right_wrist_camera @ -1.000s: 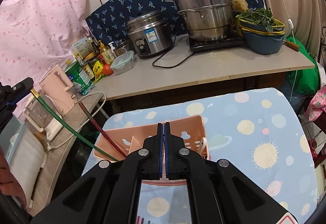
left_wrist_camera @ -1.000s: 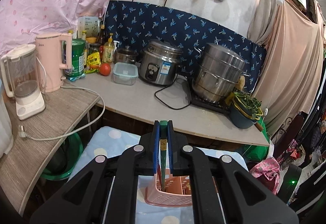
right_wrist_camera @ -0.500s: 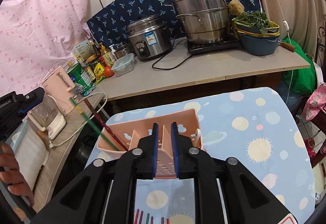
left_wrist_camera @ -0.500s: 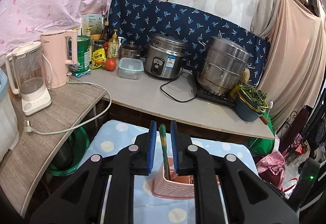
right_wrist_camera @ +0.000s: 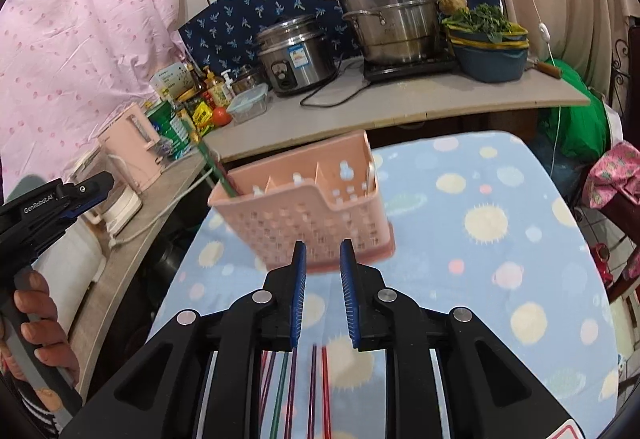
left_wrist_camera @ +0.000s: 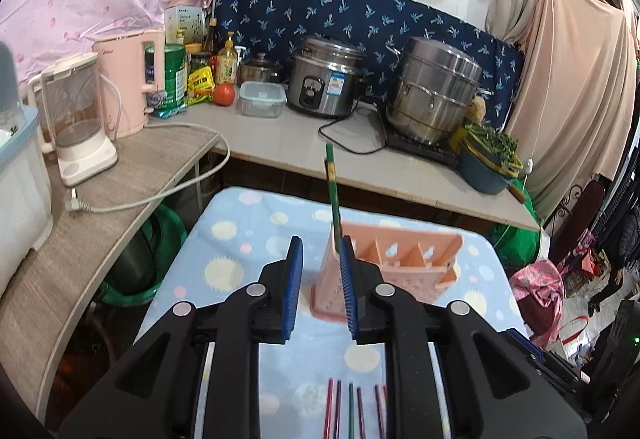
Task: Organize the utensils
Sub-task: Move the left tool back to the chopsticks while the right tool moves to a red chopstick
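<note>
A pink slotted utensil basket stands on the blue dotted tablecloth. A green chopstick stands upright in its left compartment. My left gripper is open and empty, just short of the basket; it also shows at the left of the right wrist view. My right gripper is open and empty in front of the basket. Several coloured chopsticks lie on the cloth beneath both grippers.
A counter behind the table holds a rice cooker, a steel steamer pot, a blue bowl of greens, a pink kettle, a blender and bottles. A pink bag sits at the right.
My left gripper opened and let go of the green chopstick, which now stands in the basket. Both grippers opened and pulled back from the basket.
</note>
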